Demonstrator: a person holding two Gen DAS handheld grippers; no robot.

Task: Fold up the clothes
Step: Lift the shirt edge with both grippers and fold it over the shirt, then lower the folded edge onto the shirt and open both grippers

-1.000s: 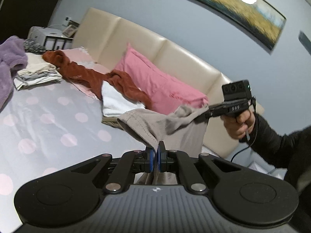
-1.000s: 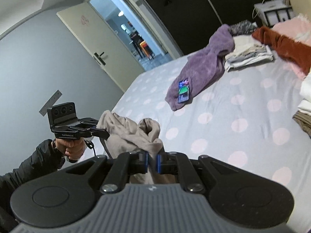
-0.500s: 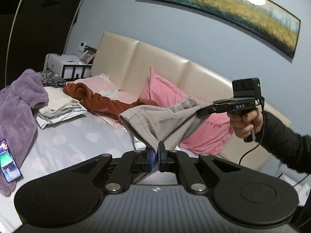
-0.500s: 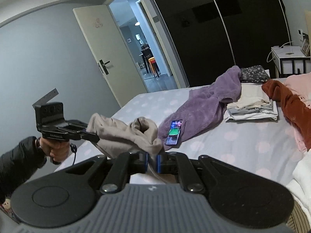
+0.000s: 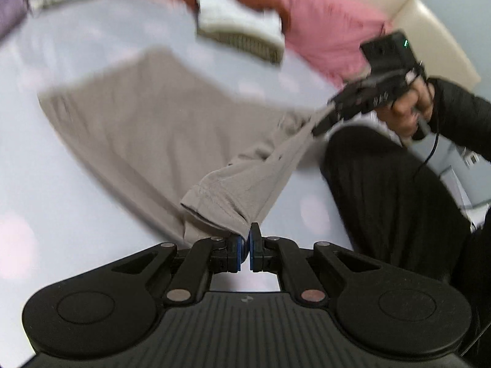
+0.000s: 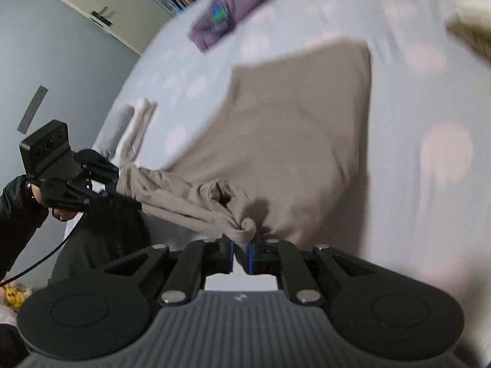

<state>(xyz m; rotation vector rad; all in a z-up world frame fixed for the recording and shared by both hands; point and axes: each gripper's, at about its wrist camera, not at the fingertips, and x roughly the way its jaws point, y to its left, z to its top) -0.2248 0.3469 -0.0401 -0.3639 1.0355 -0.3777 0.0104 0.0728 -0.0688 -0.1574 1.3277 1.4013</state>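
left tool (image 5: 244, 242): pinching a beige garment (image 5: 147, 113) corner
right tool (image 6: 241, 253): clamped on its bunched edge (blurred)
bed (image 5: 61, 184): garment spread mid-frame

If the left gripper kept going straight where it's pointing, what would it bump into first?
Probably the beige garment it already pinches, spread ahead of the left gripper over the spotted bedsheet. Blur leaves depth unclear.

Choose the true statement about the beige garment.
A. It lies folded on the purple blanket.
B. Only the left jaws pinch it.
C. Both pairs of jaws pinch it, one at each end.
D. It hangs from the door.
C: the left gripper and the right gripper each clamp an end of the beige garment.
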